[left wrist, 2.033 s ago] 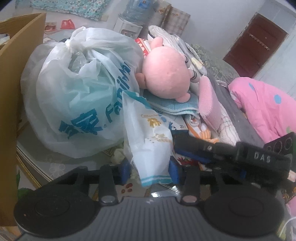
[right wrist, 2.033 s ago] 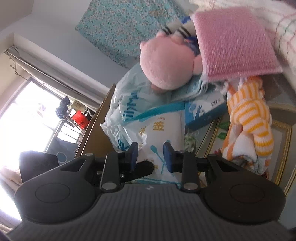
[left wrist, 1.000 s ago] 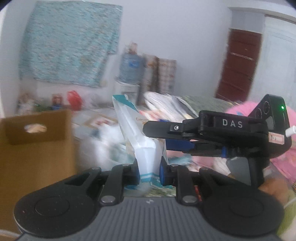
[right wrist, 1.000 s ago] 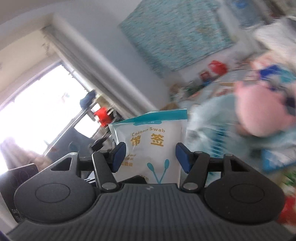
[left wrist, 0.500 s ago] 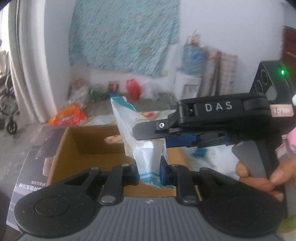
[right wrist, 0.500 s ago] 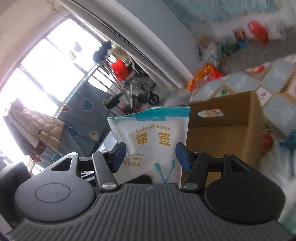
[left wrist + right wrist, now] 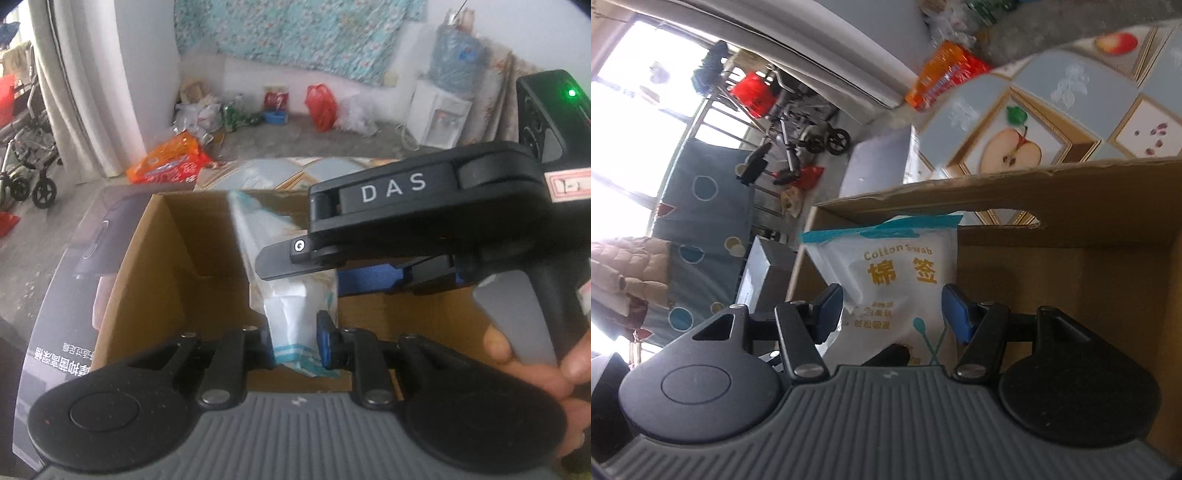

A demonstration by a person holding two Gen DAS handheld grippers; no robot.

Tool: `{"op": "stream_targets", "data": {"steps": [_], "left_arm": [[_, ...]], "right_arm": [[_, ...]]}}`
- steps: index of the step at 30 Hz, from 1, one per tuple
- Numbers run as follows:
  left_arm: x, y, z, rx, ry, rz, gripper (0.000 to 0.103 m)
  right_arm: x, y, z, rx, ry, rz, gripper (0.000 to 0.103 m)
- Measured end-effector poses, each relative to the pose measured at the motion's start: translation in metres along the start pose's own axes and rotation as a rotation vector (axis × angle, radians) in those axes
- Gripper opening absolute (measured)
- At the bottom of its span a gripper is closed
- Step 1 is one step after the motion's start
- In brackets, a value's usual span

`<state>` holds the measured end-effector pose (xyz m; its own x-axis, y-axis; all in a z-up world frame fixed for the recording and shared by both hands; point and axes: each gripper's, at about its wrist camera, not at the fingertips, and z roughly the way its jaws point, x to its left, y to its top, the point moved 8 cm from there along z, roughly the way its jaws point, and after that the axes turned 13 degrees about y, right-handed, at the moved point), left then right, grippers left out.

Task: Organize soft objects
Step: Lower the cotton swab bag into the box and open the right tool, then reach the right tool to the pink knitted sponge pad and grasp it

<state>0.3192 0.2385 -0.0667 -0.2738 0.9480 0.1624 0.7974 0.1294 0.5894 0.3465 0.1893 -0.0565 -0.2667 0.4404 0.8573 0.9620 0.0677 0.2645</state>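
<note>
While over open cardboard box [image 7: 155, 258]: cotton swab pouch [image 7: 897, 280] clamped at bottom edge by left hand-held gripper [image 7: 295, 343], jaws just easing; between right hand-held gripper [image 7: 892, 306] pads, contact unclear.

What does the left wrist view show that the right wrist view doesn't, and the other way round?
Only the left wrist view shows the right gripper from the side, a hand on its handle, and the water dispenser. Only the right wrist view shows the pouch's printed front reading Cotton Swab, the bright window and the apple picture. Both show the cotton swab pouch over the open cardboard box, the left gripper pinching its end, and the orange packet.
</note>
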Motion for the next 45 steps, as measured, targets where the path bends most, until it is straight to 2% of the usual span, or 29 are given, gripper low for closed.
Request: {"op": "stream_targets", "data": {"steps": [1,3,6,9,12,17,25,28,31,33,37,41,45], "left_arm": [[0.001,0.000,0.004,0.006,0.010,0.007,0.024],[0.003,-0.002,0.009,0.006,0.057,0.027,0.035],[0.007,-0.001,0.016,0.012,0.126,0.053,0.044],[0.009,-0.002,0.014,0.038,0.133,0.037,0.052],[0.014,0.000,0.001,0.006,0.147,0.030,0.060],[0.019,0.009,-0.018,-0.053,0.159,0.026,0.066],[0.017,0.006,-0.034,-0.075,0.133,0.005,0.065],[0.015,0.003,-0.055,-0.090,0.089,-0.008,0.069],[0.006,-0.006,-0.089,-0.136,0.032,-0.006,0.079],[-0.004,-0.015,-0.116,-0.175,-0.006,0.009,0.086],[-0.030,-0.043,-0.165,-0.234,-0.085,0.025,0.089],[-0.065,-0.078,-0.207,-0.292,-0.196,0.058,0.092],[-0.110,-0.112,-0.239,-0.359,-0.297,0.113,0.093]], "right_arm": [[-0.003,0.000,0.004,0.001,0.003,0.016,0.060],[-0.010,0.003,0.009,-0.002,0.021,0.046,0.060],[-0.016,0.004,0.020,-0.006,0.041,0.083,0.061],[-0.018,0.003,0.027,0.003,0.027,0.083,0.062],[-0.018,-0.001,0.029,0.017,0.007,0.077,0.062],[-0.022,0.004,0.027,0.005,0.014,0.089,0.062],[-0.014,0.005,0.005,-0.033,0.048,0.072,0.063],[0.006,-0.005,-0.027,-0.068,0.108,0.029,0.063],[0.023,-0.021,-0.068,-0.121,0.184,-0.020,0.065],[0.031,-0.039,-0.104,-0.167,0.236,-0.051,0.067],[0.032,-0.087,-0.179,-0.261,0.308,-0.098,0.073],[0.017,-0.135,-0.246,-0.373,0.309,-0.120,0.076],[-0.012,-0.181,-0.313,-0.511,0.244,-0.107,0.078]]}}
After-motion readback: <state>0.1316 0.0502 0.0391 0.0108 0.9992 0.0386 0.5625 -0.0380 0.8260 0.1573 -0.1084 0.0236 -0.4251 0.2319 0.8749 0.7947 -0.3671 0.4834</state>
